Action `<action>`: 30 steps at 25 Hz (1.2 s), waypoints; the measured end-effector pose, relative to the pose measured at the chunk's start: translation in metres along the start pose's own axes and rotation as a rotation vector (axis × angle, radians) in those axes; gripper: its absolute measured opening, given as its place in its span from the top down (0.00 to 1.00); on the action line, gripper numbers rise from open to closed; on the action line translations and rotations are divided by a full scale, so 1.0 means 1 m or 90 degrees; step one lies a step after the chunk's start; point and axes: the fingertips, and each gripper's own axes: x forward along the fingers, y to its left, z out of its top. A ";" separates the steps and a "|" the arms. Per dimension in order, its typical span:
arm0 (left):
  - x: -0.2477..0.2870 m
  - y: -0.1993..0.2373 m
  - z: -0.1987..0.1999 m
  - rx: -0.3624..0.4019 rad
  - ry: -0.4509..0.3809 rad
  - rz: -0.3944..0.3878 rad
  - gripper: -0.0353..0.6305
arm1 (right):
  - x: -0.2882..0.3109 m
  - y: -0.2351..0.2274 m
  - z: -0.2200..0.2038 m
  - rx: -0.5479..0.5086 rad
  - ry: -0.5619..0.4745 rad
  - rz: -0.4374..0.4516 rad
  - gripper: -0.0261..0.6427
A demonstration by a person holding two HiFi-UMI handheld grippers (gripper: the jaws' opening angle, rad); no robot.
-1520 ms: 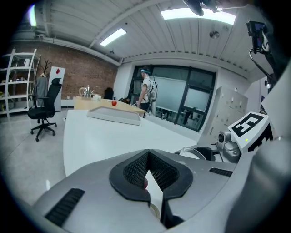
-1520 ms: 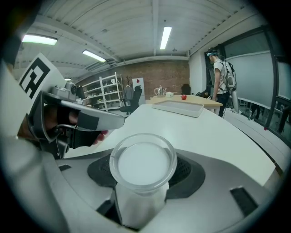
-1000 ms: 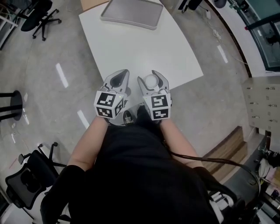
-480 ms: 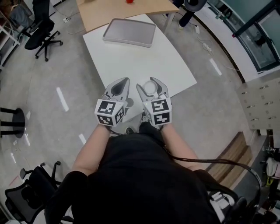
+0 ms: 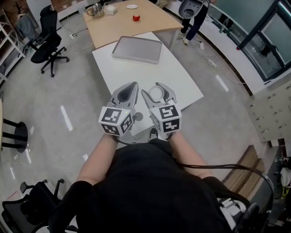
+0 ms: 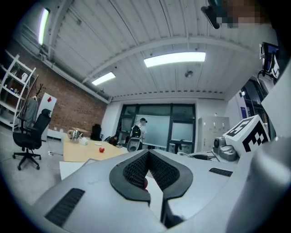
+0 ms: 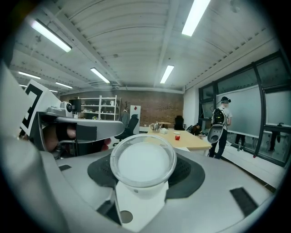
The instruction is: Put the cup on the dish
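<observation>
**A:** Where's the cup?

**B:** I have it in the right gripper [image 5: 158, 93]. Its jaws are closed against the side wall of the cup [image 7: 143, 163], low centre in the head view, over the near edge of the white table [image 5: 182, 82]. One round end faces the gripper's camera; I can't tell whether it's the mouth or the base.

**A:** And the left?

**B:** The left gripper [image 5: 129, 88] has its jaws together at the tips, with nothing between them.

**A:** How will the cup handle?

**B:** It looks like thin white plastic, so I judge it light and springy. Too hard a squeeze could buckle the wall, and too slack a grip could let it slip. I'd take it by the wall, as now.

**A:** The dish?

**B:** Probably the grey tray [image 5: 137, 49] at upper centre, well apart from the cup. A small white plate [image 5: 132, 6] also lies at the top edge.
</observation>
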 end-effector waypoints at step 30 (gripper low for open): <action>0.060 0.018 -0.007 -0.016 0.005 0.056 0.95 | 0.040 -0.055 0.000 0.004 0.001 0.040 0.58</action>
